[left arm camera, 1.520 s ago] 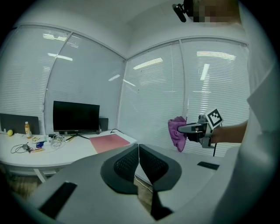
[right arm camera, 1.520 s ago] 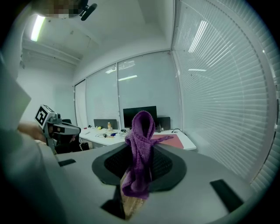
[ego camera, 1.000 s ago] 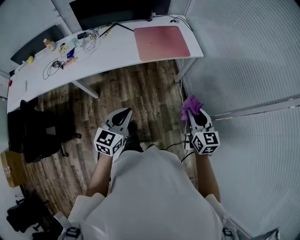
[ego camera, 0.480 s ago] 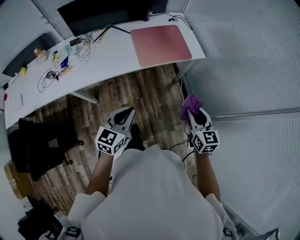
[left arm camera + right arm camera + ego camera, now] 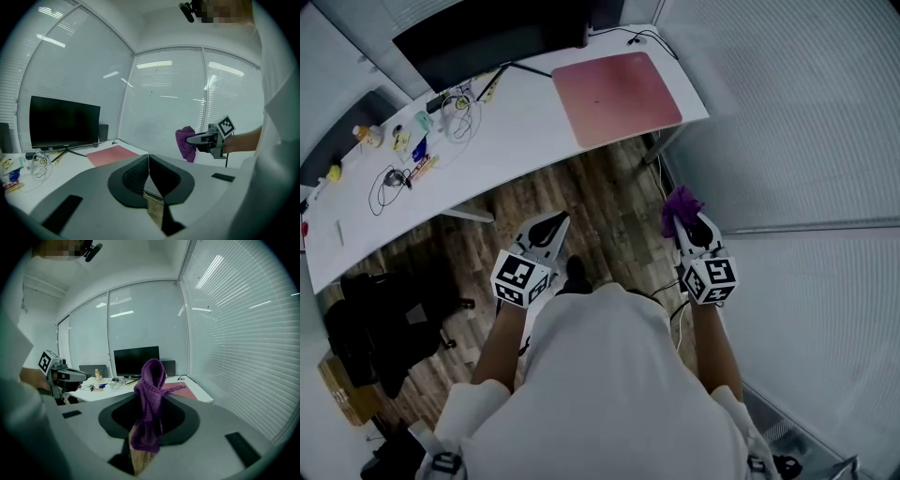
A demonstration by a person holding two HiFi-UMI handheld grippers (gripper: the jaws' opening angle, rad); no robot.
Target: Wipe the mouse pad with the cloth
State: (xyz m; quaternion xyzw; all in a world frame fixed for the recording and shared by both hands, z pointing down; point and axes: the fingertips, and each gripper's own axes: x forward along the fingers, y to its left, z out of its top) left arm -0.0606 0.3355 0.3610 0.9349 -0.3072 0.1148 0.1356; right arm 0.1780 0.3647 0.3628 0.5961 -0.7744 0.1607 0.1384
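A pink mouse pad [image 5: 615,86] lies flat on the right end of the white desk [image 5: 516,122], also seen in the left gripper view as the mouse pad [image 5: 115,153] and behind the cloth as the mouse pad [image 5: 180,391]. My right gripper [image 5: 683,217] is shut on a purple knitted cloth [image 5: 679,206], which bunches up above the jaws as the cloth [image 5: 150,399]. My left gripper [image 5: 551,225] is shut and holds nothing; its jaws meet at the left gripper [image 5: 148,161]. Both grippers hang over the wooden floor, well short of the desk.
A black monitor [image 5: 492,37] stands at the back of the desk. Cables and several small items [image 5: 412,141] lie on its left half. A black office chair [image 5: 389,319] stands at the left. Window blinds [image 5: 797,122] run along the right.
The desk and mouse pad have shifted slightly left and down in the head view as the camera moved. Both grippers keep their pose; the cloth stays held.
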